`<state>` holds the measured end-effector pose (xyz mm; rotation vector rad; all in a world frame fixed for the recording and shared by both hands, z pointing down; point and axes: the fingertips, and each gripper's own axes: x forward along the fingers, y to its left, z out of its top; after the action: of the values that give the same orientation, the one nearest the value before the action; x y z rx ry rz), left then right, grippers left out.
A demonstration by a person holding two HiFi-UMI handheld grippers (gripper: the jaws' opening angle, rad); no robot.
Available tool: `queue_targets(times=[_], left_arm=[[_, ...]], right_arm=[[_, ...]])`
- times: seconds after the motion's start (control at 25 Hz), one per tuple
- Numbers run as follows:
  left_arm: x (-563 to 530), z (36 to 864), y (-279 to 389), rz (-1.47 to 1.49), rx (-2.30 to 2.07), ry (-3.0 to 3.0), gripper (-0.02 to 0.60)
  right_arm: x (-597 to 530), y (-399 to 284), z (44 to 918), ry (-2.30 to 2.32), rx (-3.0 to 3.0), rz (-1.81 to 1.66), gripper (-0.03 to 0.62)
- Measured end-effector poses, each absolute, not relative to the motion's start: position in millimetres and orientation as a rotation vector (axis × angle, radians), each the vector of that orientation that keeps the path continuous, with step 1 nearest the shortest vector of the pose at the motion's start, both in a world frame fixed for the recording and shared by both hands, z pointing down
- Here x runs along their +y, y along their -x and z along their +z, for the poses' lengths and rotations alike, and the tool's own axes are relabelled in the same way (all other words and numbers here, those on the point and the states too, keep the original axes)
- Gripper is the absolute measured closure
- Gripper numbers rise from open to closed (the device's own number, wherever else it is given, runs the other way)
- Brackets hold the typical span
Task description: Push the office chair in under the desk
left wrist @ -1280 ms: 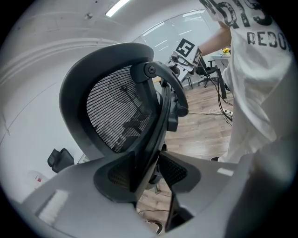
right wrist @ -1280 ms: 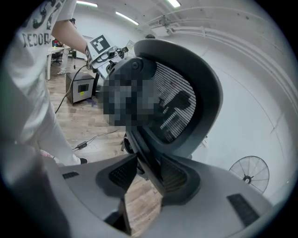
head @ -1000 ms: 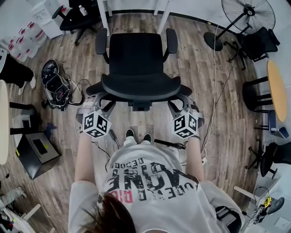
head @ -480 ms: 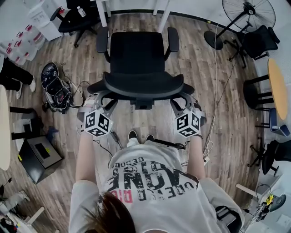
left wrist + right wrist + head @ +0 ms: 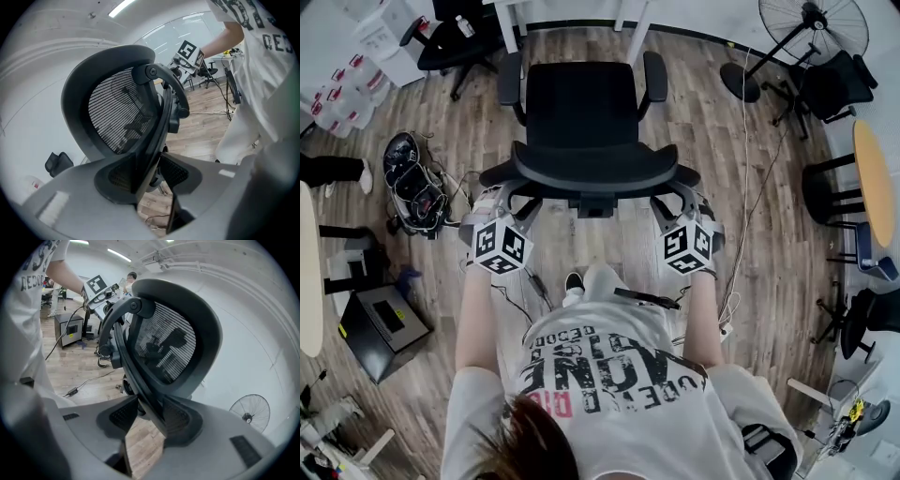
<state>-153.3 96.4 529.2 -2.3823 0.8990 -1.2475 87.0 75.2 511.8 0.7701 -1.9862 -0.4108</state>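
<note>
A black office chair [image 5: 581, 103] stands on the wood floor with its seat facing the white desk legs [image 5: 514, 23] at the top edge. Its mesh backrest [image 5: 591, 171] faces me. My left gripper [image 5: 517, 202] grips the backrest's left frame edge, and my right gripper [image 5: 671, 202] grips the right frame edge. In the left gripper view the black frame strut [image 5: 157, 122] runs down between the pads of the left gripper [image 5: 152, 171], which press on it. The right gripper view shows the same, with the backrest [image 5: 164, 343] rising from the right gripper [image 5: 147, 413].
A standing fan [image 5: 811, 33] and a round wooden table [image 5: 872, 183] are at the right. A second black chair [image 5: 450, 37] stands at the top left. A bag with cables [image 5: 412, 178] and a black box [image 5: 380, 319] lie at the left. A cable [image 5: 741, 187] runs along the floor.
The chair and both grippers have moved slightly forward, toward the desk legs. The person has stepped after it, and one foot is now hidden.
</note>
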Motion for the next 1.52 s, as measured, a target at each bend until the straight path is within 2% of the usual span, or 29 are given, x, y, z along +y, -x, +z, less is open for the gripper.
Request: queue_targets(times=[0.6, 1.52], left_arm=[[22.3, 522.7, 141.7, -1.271, 0.958, 2.379, 0.41], [-13.4, 532.6, 153.8, -1.247, 0.939, 2.364, 0.408]], right_arm=[[-8.9, -97.9, 505.8, -0.711, -2.013, -0.419, 0.434], [-38.5, -87.0, 515.9, -0.732, -2.026, -0.448, 0.434]])
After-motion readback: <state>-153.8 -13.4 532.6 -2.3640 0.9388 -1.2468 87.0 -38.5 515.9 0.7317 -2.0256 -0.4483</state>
